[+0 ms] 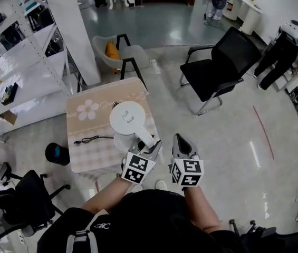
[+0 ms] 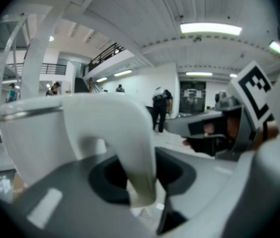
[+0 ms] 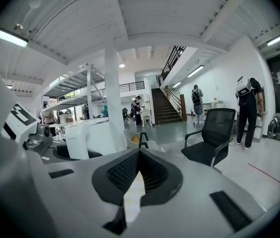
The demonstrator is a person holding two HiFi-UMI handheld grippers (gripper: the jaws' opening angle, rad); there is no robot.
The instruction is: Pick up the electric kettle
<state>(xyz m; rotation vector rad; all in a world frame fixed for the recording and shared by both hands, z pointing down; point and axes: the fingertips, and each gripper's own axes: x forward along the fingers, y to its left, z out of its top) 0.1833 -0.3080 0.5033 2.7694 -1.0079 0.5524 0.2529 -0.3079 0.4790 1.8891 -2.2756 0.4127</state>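
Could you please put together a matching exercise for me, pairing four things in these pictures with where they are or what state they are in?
Things:
1. electric kettle
2. right tongs
3. black cable
4. black office chair

Places or states:
A. lying on the patterned table
B. standing to the right of the table in the head view
C. closed, with nothing between them
D. its handle is clamped in the left tongs

Pairs: 1-D, 2-C, 3-A, 4-B
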